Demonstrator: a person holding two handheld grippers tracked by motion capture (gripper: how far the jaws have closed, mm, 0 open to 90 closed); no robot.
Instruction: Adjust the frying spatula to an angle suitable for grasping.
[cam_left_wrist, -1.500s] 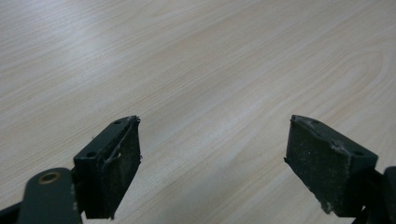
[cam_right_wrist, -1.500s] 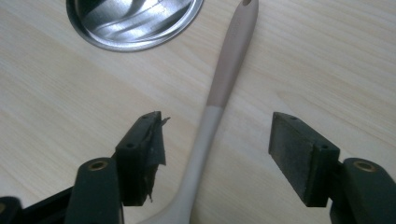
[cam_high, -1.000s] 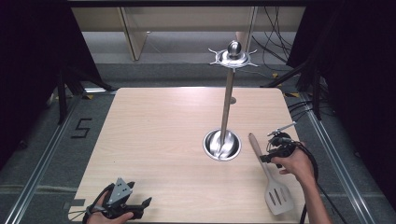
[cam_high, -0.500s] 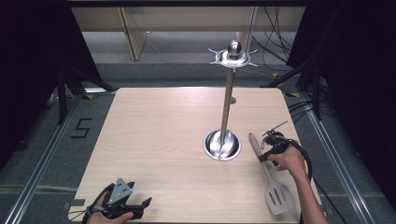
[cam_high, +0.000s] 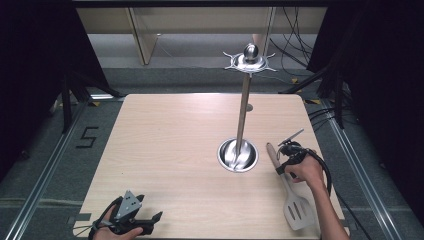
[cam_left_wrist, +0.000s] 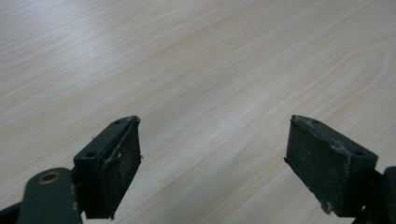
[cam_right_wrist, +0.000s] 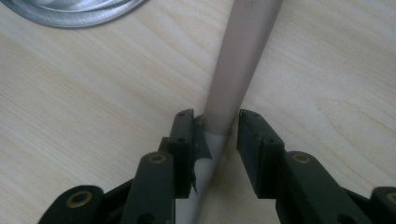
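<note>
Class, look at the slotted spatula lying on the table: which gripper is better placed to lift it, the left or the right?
Right. The right gripper already straddles the spatula handle near the stand's base. The left gripper sits open at the table's opposite near corner, over bare wood.

Black number "5" (cam_high: 88, 137) marked on the grey floor (cam_high: 60, 150), left of table
</note>
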